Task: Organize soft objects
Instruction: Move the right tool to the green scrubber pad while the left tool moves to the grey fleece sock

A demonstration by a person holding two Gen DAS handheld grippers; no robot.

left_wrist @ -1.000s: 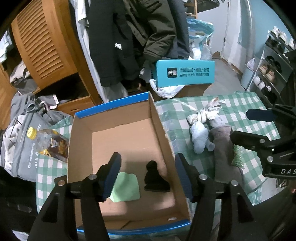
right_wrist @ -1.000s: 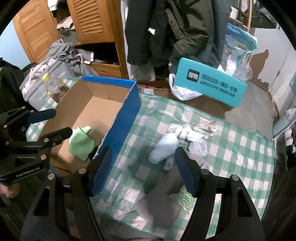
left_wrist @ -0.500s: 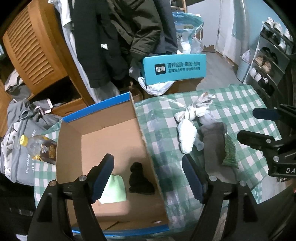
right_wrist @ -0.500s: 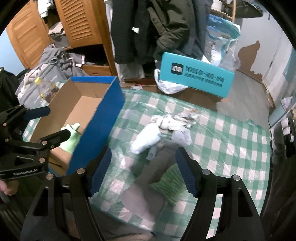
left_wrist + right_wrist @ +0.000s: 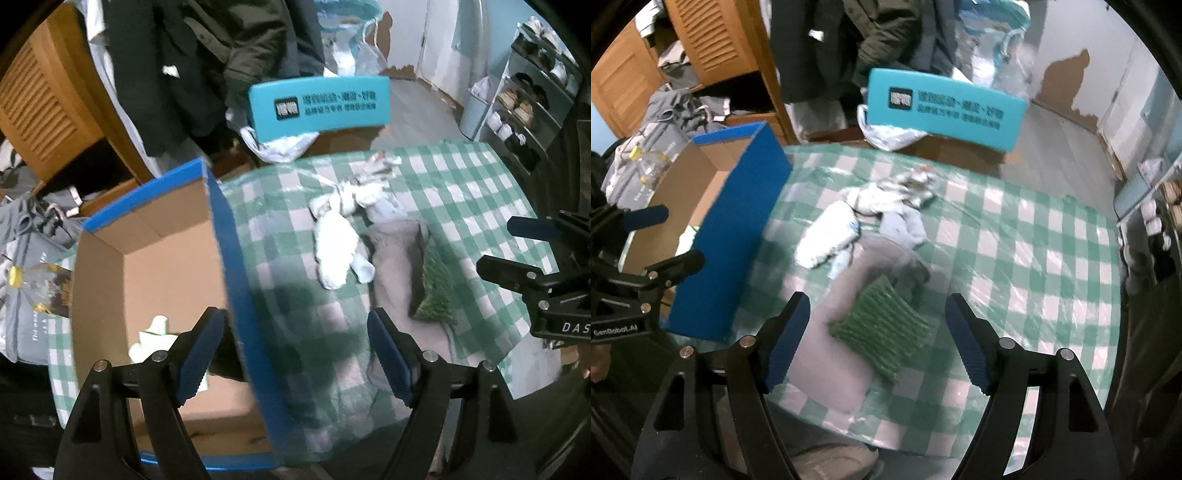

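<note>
A cardboard box with blue outer walls (image 5: pixel 236 280) (image 5: pixel 738 229) stands on the left of the green checked tablecloth (image 5: pixel 480 199). A pale green cloth (image 5: pixel 151 339) lies inside it. My left gripper (image 5: pixel 294 317) hovers over the box's right wall, its jaws opening with nothing held. To the right lie a white sock (image 5: pixel 334 251) (image 5: pixel 827 236), a grey cloth (image 5: pixel 395 258) (image 5: pixel 857 295), a green knitted piece (image 5: pixel 436 288) (image 5: pixel 882 328) and a white tangled bundle (image 5: pixel 365 188). My right gripper (image 5: pixel 877 306) hangs open above the green knitted piece, clear of it.
A teal box (image 5: pixel 319 105) sits beyond the table's far edge on a white plastic bag. Dark coats hang by a wooden louvred cabinet (image 5: pixel 713 40). A clear bottle (image 5: pixel 37 284) rests on grey bags left of the cardboard box. A shoe rack (image 5: pixel 528 110) stands far right.
Both grippers have moved right, off the box's inside and toward the pile of soft things. Both pairs of jaws stand wider. The black item in the box is now hidden.
</note>
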